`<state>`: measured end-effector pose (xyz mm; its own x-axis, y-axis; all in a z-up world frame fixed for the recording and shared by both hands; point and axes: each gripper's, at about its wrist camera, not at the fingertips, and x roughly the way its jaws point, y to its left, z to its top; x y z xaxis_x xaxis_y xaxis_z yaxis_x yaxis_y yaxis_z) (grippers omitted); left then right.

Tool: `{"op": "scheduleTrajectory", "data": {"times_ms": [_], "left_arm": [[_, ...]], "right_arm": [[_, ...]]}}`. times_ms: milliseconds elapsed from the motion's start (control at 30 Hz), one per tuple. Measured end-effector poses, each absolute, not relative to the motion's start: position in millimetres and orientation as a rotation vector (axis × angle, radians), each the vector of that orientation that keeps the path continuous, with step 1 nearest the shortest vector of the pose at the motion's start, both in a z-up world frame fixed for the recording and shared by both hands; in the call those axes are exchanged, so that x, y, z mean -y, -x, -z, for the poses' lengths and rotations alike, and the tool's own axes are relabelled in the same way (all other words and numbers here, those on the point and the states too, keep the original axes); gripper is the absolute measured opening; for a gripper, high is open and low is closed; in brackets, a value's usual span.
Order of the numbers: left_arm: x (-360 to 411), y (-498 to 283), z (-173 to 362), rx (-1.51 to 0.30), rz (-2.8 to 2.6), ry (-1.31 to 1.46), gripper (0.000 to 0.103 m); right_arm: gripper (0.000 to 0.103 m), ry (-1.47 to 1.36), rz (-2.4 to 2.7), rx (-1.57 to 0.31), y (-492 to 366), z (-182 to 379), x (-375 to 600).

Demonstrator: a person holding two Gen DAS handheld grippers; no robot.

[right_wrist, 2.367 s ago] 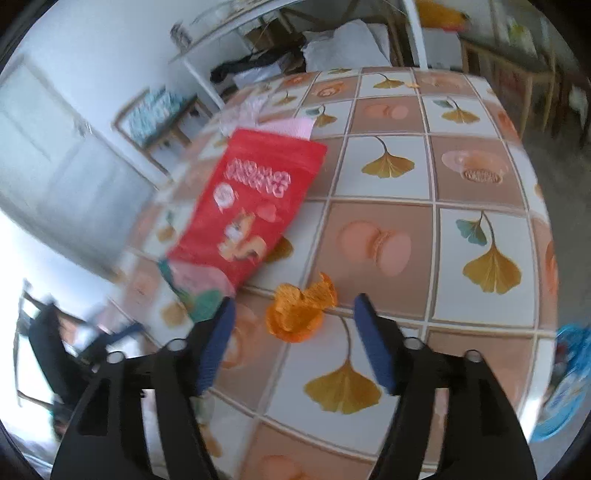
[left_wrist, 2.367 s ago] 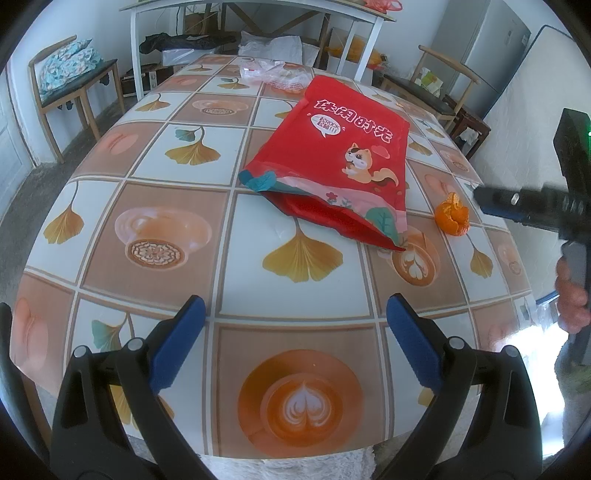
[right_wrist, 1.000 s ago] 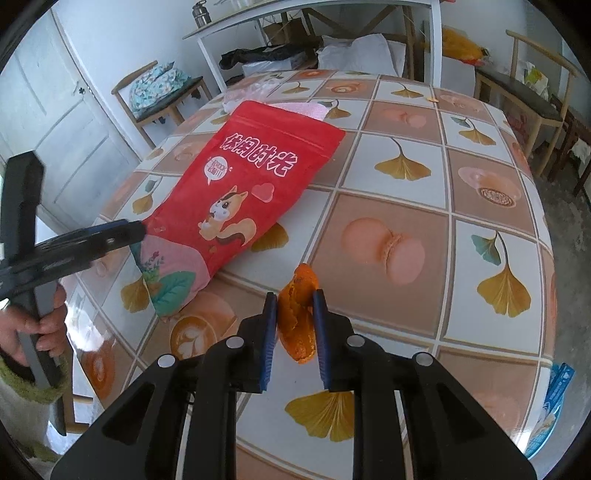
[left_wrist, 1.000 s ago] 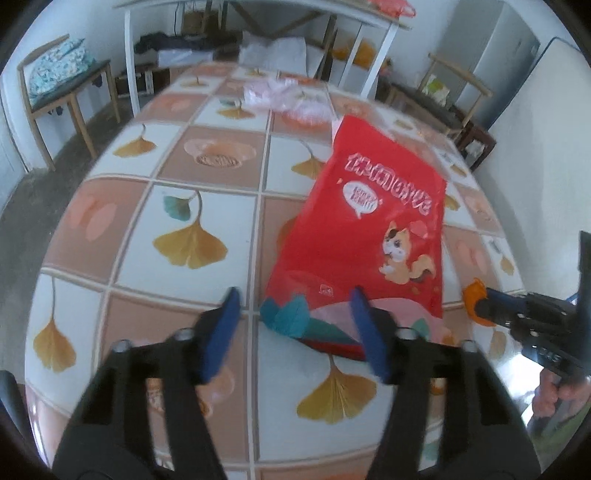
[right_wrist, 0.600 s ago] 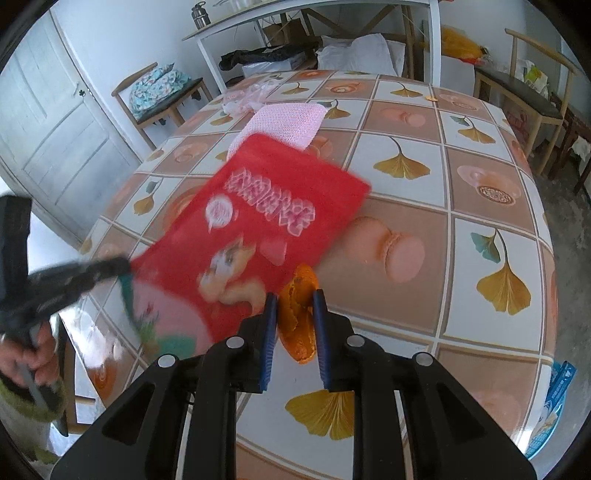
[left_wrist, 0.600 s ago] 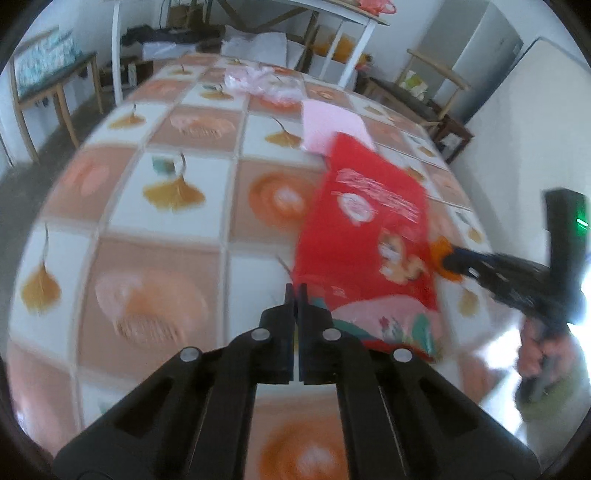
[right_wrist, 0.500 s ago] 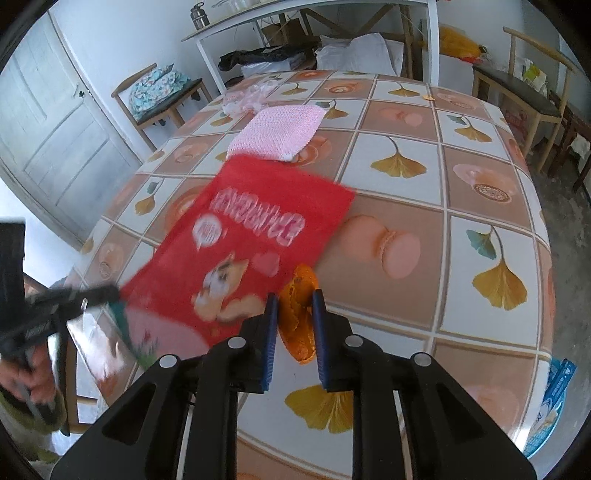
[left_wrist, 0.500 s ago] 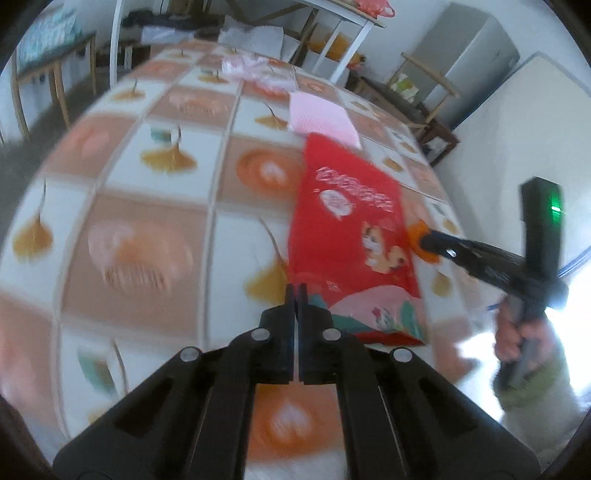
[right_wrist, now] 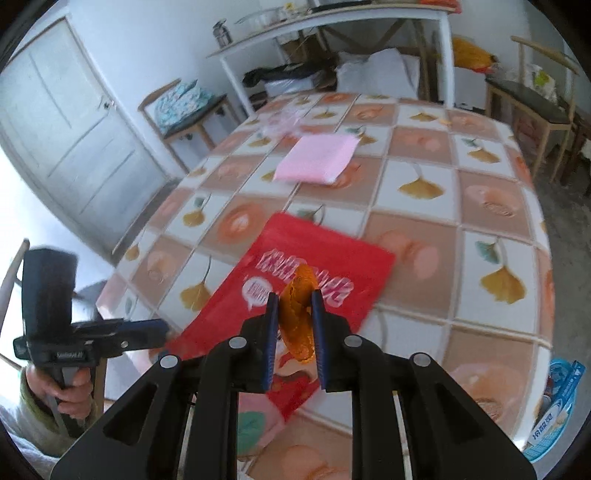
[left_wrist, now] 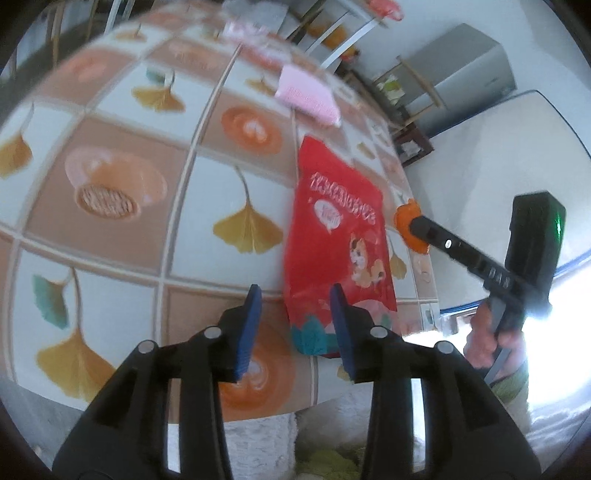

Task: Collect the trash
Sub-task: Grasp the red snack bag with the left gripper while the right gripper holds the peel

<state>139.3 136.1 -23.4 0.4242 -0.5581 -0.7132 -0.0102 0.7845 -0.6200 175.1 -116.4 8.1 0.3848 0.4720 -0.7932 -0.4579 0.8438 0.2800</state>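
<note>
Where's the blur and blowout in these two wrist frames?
Left wrist: far table end smeared, window glare whites out the lower right behind the right gripper; red bag fairly readable. Right wrist: bag print and pink pad motion-soft, left edge overexposed, orange peel between the jaws sharp. Both show strong fisheye curvature.

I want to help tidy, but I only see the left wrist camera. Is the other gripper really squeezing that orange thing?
Observer: Yes. The right gripper is shut on the orange peel, pressing it from both sides.
Operator: Is there a door to carry it out?
Observer: A white door, closed, stands left of the table.
Operator: Anything shiny?
Observer: A metal pot on the white bench.
</note>
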Motion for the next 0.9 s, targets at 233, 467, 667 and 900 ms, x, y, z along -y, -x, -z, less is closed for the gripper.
{"op": "scheduleTrajectory", "data": {"times_ms": [233,467,667,900], "left_arm": [[-123.4,-148.4,36.6,-1.147,0.458,0.723,0.036],[-119.8,-150.8,50.6,-1.182,0.539,0.858,0.036],[-124.7,-154.9,56.5,-1.154,0.624,1.013,0.037],[-110.0,-163.7,49.1,-1.145,0.656,0.966,0.039]], "right_arm": [[0.017,-0.013,-0.581,-1.069,-173.4,12.7,114.3],[0.017,-0.029,-0.570,-1.087,-172.7,22.9,118.6],[0.017,-0.043,-0.570,-1.084,-174.2,24.2,121.9],[0.017,-0.059,-0.577,-1.080,-174.7,25.4,124.0]]}}
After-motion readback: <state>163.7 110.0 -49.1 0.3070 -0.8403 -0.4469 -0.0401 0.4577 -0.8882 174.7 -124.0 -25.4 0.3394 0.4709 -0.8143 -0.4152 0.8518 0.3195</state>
